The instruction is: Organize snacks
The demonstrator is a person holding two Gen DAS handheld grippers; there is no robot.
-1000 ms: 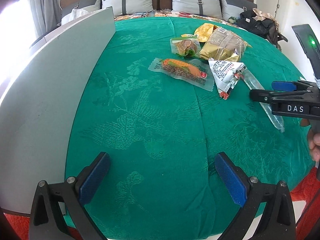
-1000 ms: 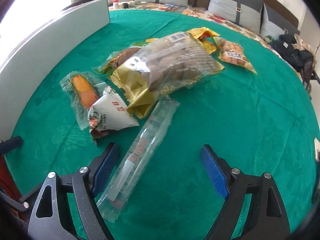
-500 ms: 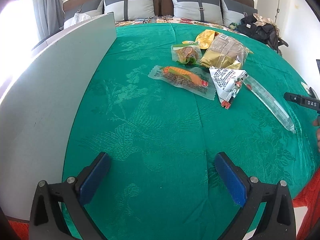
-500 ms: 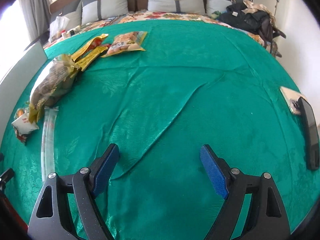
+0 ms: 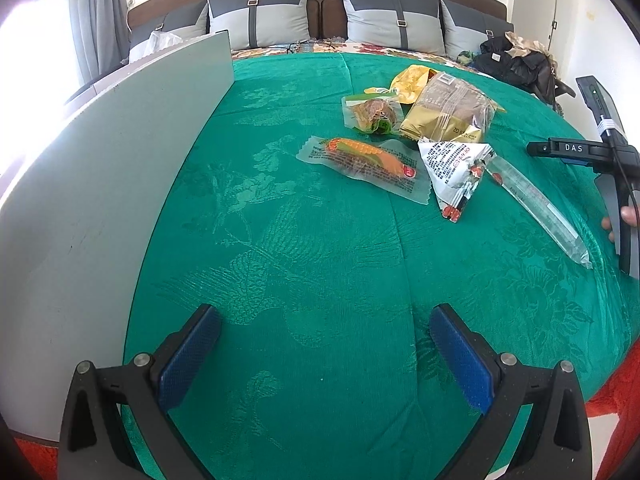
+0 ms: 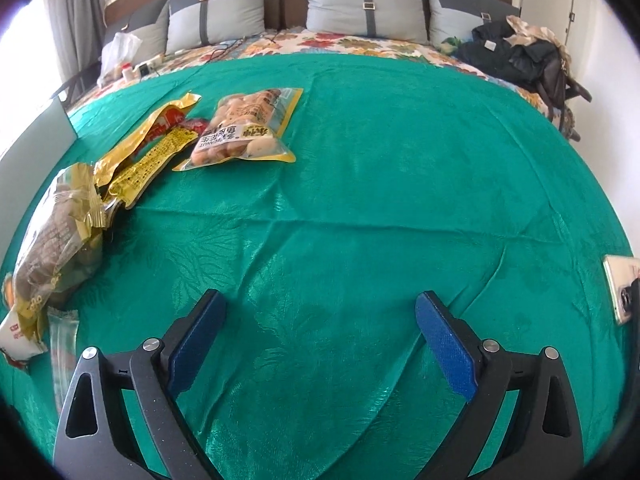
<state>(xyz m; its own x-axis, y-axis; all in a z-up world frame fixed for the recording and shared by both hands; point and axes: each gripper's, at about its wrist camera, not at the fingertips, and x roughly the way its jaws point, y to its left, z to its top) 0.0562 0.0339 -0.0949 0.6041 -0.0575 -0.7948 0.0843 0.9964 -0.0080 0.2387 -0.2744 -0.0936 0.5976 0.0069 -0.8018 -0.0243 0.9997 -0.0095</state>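
Snacks lie in a loose heap on the green cloth [image 5: 304, 248] that covers the bed. Take the big gold bag [image 5: 448, 114] as landmark: a corn packet [image 5: 362, 163] lies in front of it, toward the left tool; a white triangular pack [image 5: 454, 170] sits just beside the corn; a long clear tube pack [image 5: 536, 208] stretches from the triangle's far side toward the right tool; a small green-edged pack [image 5: 372, 114] touches the bag's left side. Behind the bag, the right wrist view shows a yellow wrapper [image 6: 148, 152] and a pack of pale round bites [image 6: 244, 128].

Left tool [image 5: 324, 352] hangs spread wide over bare cloth, well short of the heap, gripping nothing. Right tool [image 6: 320, 344] is likewise spread wide with nothing between its pads, over bare cloth to the bag's right.

Judging by this, no item is claimed yet. A sensible start would be the tube pack, nearest the right tool: come in low across its short width and pinch flat film, since it looks slippery and may slide on the cloth.

Compared with a second ago, the right tool has swung away from the tube pack, which then lay right at its left pad, and now faces open cloth. The left tool's outlook has barely changed.
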